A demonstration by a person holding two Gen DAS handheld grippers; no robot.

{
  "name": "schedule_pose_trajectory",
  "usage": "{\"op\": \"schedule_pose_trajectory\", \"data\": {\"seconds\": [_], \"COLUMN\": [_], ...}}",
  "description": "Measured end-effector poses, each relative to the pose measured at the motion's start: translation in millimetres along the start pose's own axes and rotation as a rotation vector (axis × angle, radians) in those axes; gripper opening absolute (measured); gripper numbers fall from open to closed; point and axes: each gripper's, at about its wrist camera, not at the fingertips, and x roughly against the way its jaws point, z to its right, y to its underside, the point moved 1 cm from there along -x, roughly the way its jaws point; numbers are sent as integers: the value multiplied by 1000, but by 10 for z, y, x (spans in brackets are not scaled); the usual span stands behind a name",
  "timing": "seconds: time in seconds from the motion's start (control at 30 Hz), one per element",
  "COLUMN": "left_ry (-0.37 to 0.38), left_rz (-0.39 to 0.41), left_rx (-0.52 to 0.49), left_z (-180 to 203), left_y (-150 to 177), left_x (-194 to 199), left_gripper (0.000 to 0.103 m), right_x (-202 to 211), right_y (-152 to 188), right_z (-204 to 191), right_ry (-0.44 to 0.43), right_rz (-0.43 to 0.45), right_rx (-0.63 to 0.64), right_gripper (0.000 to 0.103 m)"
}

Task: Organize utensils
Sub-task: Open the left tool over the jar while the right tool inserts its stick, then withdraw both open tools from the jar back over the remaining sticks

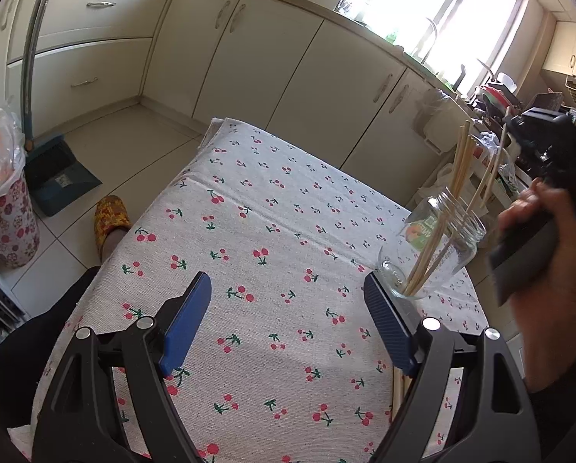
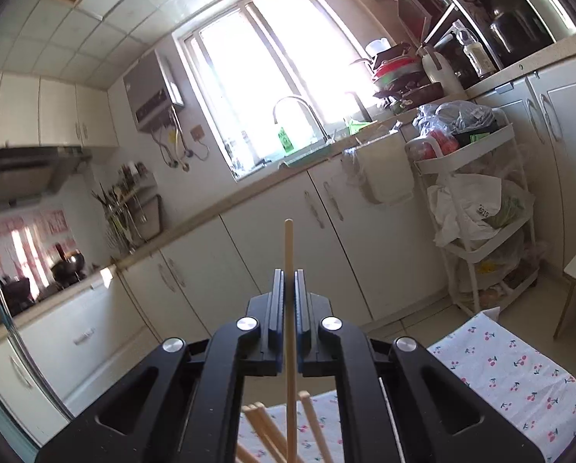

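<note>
The left gripper (image 1: 288, 308) is released, its blue pads spread wide with nothing between them, poised over the cherry-print cloth on the tabletop (image 1: 272, 208). Ahead of it and to its right a glass jar (image 1: 434, 247) stands near the tabletop's right edge, just beyond the right pad, with several wooden chopsticks (image 1: 461, 166) leaning out of its mouth. More sticks (image 1: 397, 393) lie on the cloth directly under that same pad. The cloth straight ahead of the left gripper and to its left is bare as far as the far edge, where it drops to the tiled floor (image 1: 133, 150).

The right gripper (image 2: 290, 281) is clenched on a single chopstick (image 2: 290, 308), which runs up between the pads and sticks out past their tips. Below it the tops of the jar's chopsticks (image 2: 264, 424) show. The person's right hand (image 1: 550, 262) holds that gripper to the right of the jar, above the tabletop's right edge.
</note>
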Motion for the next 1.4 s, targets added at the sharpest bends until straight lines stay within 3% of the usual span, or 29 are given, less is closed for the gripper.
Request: {"op": "schedule_pose_trajectory", "data": {"seconds": [0.23, 0.7, 0.77, 0.83, 0.9, 1.0, 1.17, 1.4], "left_ry": [1, -13, -16, -17, -19, -22, -29, -38], "left_rz": [-12, -20, -22, -27, -28, -27, -33, -40], "left_rx": [4, -3, -4, -5, -6, -8, -13, -20], "left_z": [-6, 8, 12, 12, 8, 10, 13, 26], "left_y": [6, 7, 7, 7, 9, 12, 12, 20], "left_x": [-18, -37, -43, -50, -51, -45, -61, -65], "left_gripper": [78, 79, 79, 79, 80, 80, 80, 81], "right_x": [25, 419, 497, 629, 790, 991, 1094, 880], "right_y": [276, 564, 593, 604, 628, 781, 1356, 1682], "right_z": [37, -9, 6, 42, 82, 141, 200, 194], "right_ry": [21, -27, -33, -33, -30, -27, 14, 77], "right_rz": [-41, -165, -191, -213, -241, -348, -613, -772], "right_rx": [70, 215, 223, 216, 205, 202, 272, 320], "right_gripper": [6, 6, 16, 38, 42, 42, 42, 40]}}
